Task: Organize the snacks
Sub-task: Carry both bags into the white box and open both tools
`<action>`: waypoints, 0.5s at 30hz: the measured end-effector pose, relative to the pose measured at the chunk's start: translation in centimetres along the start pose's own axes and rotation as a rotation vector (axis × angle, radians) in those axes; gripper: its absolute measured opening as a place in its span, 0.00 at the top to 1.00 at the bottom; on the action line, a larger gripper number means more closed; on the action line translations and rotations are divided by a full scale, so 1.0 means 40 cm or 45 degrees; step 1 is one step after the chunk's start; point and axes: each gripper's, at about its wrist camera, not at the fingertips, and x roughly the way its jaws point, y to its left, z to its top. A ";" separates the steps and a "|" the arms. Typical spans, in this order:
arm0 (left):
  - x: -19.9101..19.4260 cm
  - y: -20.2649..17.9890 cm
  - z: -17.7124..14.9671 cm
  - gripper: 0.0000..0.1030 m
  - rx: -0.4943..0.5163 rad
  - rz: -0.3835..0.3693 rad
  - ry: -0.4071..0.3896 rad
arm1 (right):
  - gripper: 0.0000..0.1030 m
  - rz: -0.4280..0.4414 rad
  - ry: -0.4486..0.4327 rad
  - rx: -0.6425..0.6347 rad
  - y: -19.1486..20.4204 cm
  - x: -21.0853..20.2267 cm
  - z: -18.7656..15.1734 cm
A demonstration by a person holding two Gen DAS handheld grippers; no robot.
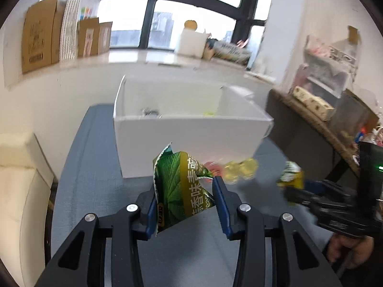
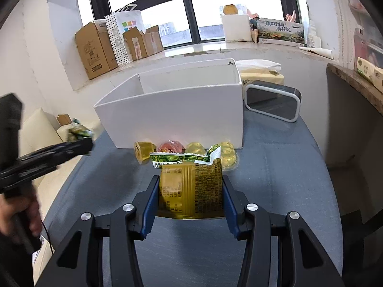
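My left gripper (image 1: pixel 185 189) is shut on a green snack packet (image 1: pixel 182 191) and holds it above the blue table, in front of the white box (image 1: pixel 189 141). My right gripper (image 2: pixel 191 186) is shut on a second green and gold snack packet (image 2: pixel 191 189), also held off the table before the white box (image 2: pixel 172 119). Yellow jelly cups (image 2: pixel 143 151) and a pink one (image 2: pixel 171 146) lie on the table against the box front. The right gripper shows in the left wrist view (image 1: pixel 290 179), and the left gripper shows in the right wrist view (image 2: pixel 79 136).
A grey and white case (image 2: pixel 273 104) and a tissue pack (image 2: pixel 262 75) stand right of the box. Cardboard boxes (image 2: pixel 95 50) line the windowsill. A wooden shelf (image 1: pixel 318 119) with goods stands at the right. A cream sofa (image 1: pixel 19 186) is left of the table.
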 end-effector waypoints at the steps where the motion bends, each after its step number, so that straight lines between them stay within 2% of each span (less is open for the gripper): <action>1: -0.014 -0.006 0.006 0.56 0.005 -0.003 -0.014 | 0.49 0.007 -0.006 0.001 0.003 0.000 0.005; 4: -0.041 -0.008 0.032 0.56 0.018 -0.002 -0.043 | 0.49 0.024 -0.030 -0.010 0.019 0.000 0.031; 10: -0.036 0.000 0.103 0.56 0.010 0.010 -0.091 | 0.49 0.043 -0.084 -0.061 0.038 -0.005 0.102; 15: 0.058 0.013 0.242 0.56 0.014 0.031 -0.100 | 0.49 0.050 -0.128 -0.109 0.037 0.031 0.223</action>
